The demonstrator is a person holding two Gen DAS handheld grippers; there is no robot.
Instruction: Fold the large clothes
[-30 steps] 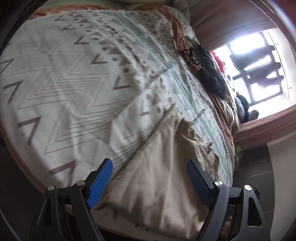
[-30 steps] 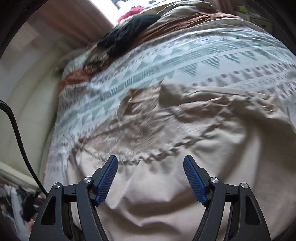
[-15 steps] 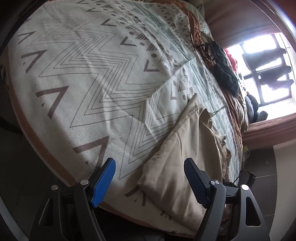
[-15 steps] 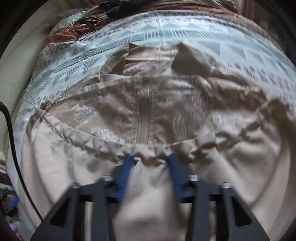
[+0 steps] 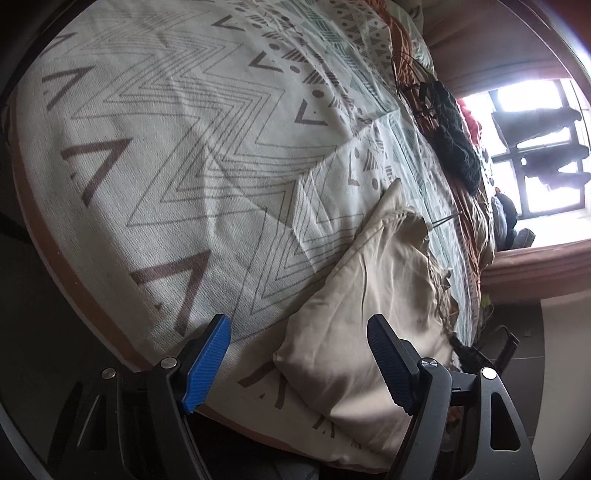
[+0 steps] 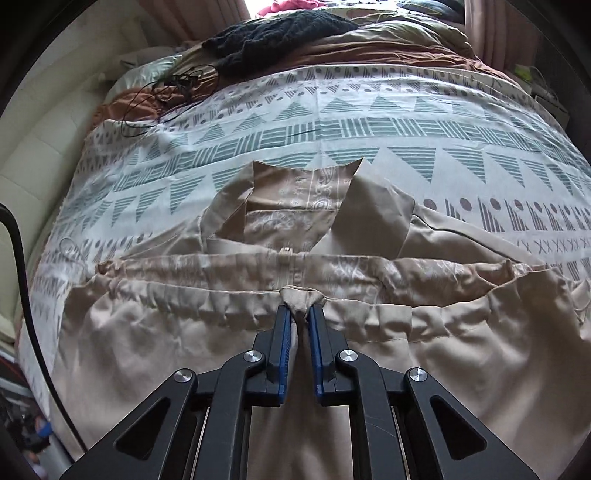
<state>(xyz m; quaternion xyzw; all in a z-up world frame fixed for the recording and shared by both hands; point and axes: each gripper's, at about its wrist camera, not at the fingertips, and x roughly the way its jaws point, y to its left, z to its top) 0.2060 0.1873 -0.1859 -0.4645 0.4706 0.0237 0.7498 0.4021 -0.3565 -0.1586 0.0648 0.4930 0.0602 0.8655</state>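
A large beige garment (image 6: 147,347) with a gathered elastic waist and a patterned lining lies spread on the patterned bedspread (image 6: 332,118). My right gripper (image 6: 300,314) is shut on the middle of the gathered waistband, pinching a fold of cloth. In the left wrist view the same beige garment (image 5: 373,295) lies folded near the bed's edge. My left gripper (image 5: 299,354) is open and empty, its blue pads on either side of the garment's near corner, above it.
A dark knitted item (image 6: 280,33) and tangled black cables (image 6: 177,85) lie at the far end of the bed (image 5: 166,147). A bright window (image 5: 535,147) stands beyond the bed. A black cable (image 6: 22,277) hangs at the left.
My right gripper has gone from open to shut on the waistband. My left gripper stayed open and has drawn back toward the bed's edge.
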